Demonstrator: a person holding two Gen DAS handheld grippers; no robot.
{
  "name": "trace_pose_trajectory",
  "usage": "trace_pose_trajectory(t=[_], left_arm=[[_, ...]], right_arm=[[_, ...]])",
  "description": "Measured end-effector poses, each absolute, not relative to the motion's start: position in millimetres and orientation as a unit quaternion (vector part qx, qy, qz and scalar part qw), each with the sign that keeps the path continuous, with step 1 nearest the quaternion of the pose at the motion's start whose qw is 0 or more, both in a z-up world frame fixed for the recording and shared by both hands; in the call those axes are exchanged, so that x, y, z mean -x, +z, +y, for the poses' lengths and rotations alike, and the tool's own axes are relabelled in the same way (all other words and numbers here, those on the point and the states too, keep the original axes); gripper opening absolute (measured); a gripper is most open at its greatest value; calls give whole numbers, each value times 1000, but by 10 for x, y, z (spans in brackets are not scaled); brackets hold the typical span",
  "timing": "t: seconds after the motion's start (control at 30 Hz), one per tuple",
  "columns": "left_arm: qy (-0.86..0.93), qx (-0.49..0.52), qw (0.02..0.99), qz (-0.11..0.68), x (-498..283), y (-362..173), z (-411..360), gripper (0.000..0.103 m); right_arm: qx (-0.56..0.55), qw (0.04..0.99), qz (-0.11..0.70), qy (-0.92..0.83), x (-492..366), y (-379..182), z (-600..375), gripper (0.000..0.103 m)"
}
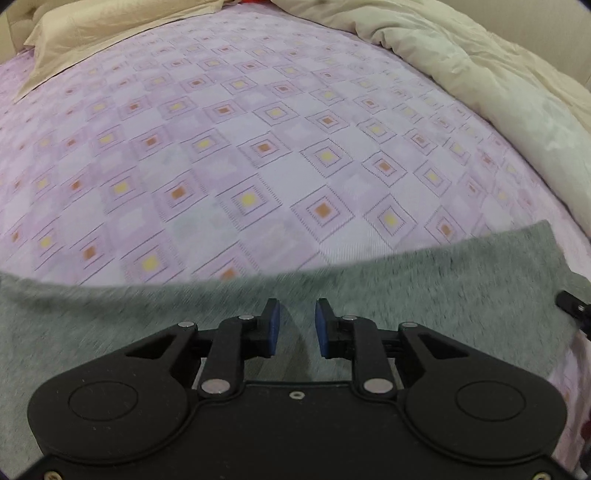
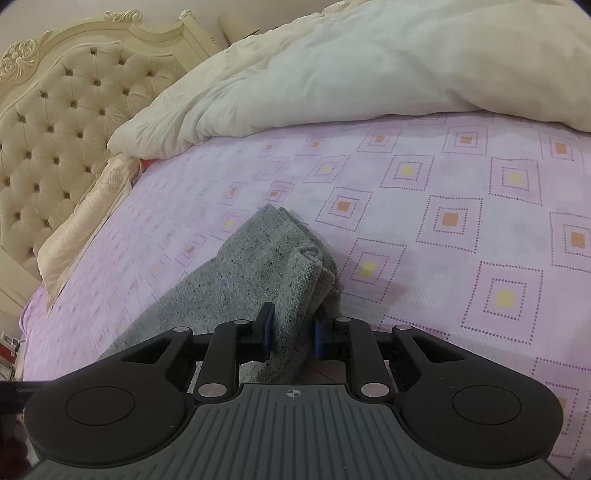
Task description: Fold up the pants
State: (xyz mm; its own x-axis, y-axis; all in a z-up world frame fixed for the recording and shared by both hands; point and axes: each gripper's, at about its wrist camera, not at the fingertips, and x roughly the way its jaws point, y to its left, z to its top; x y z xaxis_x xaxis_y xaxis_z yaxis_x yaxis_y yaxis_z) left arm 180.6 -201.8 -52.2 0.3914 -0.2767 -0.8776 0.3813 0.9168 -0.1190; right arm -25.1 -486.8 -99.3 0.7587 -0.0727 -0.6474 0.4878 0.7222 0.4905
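Grey knit pants (image 1: 424,280) lie on the pink patterned bed sheet (image 1: 258,147), across the bottom of the left wrist view. My left gripper (image 1: 297,323) hovers over the pants, open and empty, its blue pads apart. In the right wrist view my right gripper (image 2: 291,328) is shut on a bunched fold of the pants (image 2: 273,258), which rises between its pads and stretches forward and left over the sheet (image 2: 443,221). The tip of the right gripper shows at the right edge of the left wrist view (image 1: 574,306).
A cream duvet (image 2: 351,74) is heaped along the far side of the bed; it also shows in the left wrist view (image 1: 480,74). A beige pillow (image 1: 103,33) lies at the head. A tufted cream headboard (image 2: 55,129) stands at left.
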Motion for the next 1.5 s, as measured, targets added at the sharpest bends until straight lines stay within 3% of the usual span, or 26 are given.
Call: trace_pose_trajectory(t=[0.4, 0.63, 0.77, 0.97, 1.1, 1.27, 1.5], left_arm=[[-266, -67, 812, 515, -1460, -320, -2134, 30], [-330, -104, 761, 548, -1059, -510, -2218, 30], [-341, -135, 762, 534, -988, -541, -2228, 31], [-317, -80, 774, 543, -997, -497, -2019, 31], [-315, -66, 770, 552, -1014, -545, -1937, 30], [-318, -53, 770, 551, -1053, -536, -1961, 34], [-265, 9, 802, 535, -1120, -425, -1349, 33]], right_arm=[[-336, 875, 311, -159, 235, -975, -4880, 20], [-342, 868, 323, -158, 190, -937, -4910, 20], [-405, 849, 304, -151, 272, -1004, -5040, 21], [-516, 801, 258, -160, 456, -1157, -5168, 16], [-399, 851, 294, -174, 331, -841, -4893, 13], [-326, 891, 275, -154, 209, -239, -4514, 12], [-174, 946, 267, -59, -87, 544, -3501, 12]])
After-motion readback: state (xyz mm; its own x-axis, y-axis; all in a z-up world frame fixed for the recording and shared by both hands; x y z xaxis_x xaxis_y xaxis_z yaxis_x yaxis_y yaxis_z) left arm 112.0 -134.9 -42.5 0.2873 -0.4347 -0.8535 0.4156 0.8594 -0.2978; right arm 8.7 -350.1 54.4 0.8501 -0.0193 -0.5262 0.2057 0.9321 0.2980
